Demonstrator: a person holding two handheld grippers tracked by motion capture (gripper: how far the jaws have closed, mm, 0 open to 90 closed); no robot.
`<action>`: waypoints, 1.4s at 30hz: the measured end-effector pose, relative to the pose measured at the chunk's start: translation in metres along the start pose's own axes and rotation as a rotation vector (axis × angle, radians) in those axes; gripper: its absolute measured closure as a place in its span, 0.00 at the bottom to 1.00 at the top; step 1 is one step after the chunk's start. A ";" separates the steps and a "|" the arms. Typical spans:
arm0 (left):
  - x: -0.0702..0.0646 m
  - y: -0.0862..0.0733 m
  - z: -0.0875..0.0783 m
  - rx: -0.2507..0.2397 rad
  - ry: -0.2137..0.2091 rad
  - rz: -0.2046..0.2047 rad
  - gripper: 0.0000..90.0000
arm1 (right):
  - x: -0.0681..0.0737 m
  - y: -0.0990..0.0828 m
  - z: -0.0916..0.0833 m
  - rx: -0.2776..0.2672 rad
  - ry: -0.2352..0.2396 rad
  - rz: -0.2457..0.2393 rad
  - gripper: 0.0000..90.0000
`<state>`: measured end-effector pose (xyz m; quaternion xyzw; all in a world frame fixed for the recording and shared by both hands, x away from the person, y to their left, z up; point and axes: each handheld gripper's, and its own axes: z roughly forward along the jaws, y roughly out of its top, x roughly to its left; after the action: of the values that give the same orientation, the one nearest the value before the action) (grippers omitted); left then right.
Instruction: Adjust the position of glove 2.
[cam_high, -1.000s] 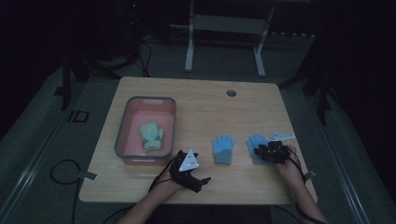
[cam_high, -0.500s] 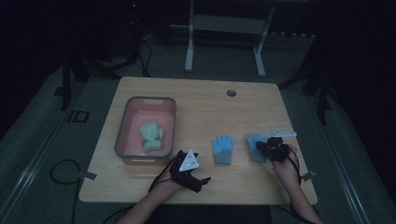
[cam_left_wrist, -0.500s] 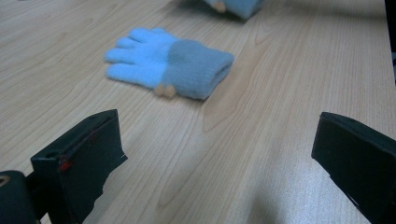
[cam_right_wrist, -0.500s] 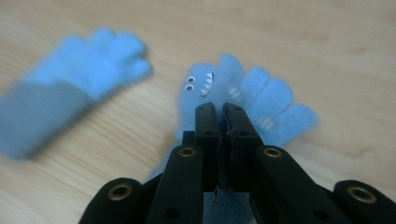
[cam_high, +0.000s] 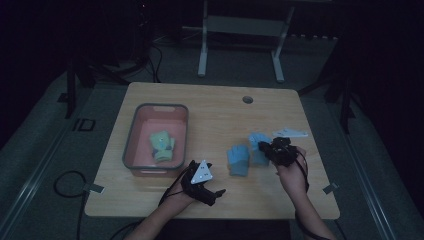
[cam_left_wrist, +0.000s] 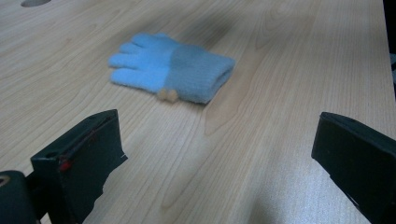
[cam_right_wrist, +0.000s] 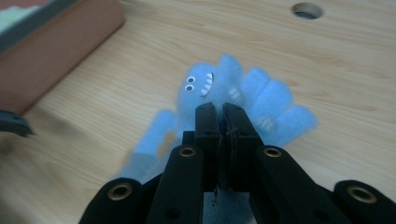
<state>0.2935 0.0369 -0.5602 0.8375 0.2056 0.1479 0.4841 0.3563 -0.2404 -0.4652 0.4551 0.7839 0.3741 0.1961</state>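
With the right gripper (cam_right_wrist: 223, 112) clamped on a blue monster-face glove (cam_right_wrist: 233, 93), the step in hand looks like pick-and-carry: gloves off the desk (cam_high: 210, 107) into the pink bin (cam_high: 131, 145). Its jaws have just been closing and now sit nearly shut, pinching the glove's fabric between the pads; in the right gripper view the glove hangs ahead of the tips with the eyes and teeth at 11 o'clock of them. On the high view that gripper (cam_high: 272, 148) holds the glove (cam_high: 259, 142) at about 4 o'clock of desk centre. A second blue glove (cam_high: 238, 160) lies flat on the desk just beside it, at its 8 o'clock; it also shows in the left gripper view (cam_left_wrist: 170, 67), untouched. A green glove (cam_high: 162, 146) already lies in the bin, at 9 o'clock of centre.

Left gripper (cam_high: 212, 192) hovers near the front edge at 6 o'clock, jaws spread wide, holding and touching nothing.

Next move, by my judgement: carry the held glove toward 9 o'clock, clear the bin's rim, release over the bin. Thin pinch, so slipping is the risk.
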 end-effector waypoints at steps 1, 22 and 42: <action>0.000 0.000 0.000 -0.001 0.000 0.000 0.02 | 0.005 0.001 0.002 0.005 0.008 0.001 0.95; -0.001 0.000 0.000 0.004 0.007 0.016 0.02 | 0.038 -0.025 0.078 0.180 0.009 0.008 0.90; -0.004 0.010 0.011 0.034 -0.004 0.028 0.05 | 0.016 -0.028 0.060 0.099 0.163 -0.046 0.18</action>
<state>0.2965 0.0225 -0.5571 0.8487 0.1954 0.1495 0.4682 0.3711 -0.2106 -0.5240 0.4142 0.8249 0.3663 0.1177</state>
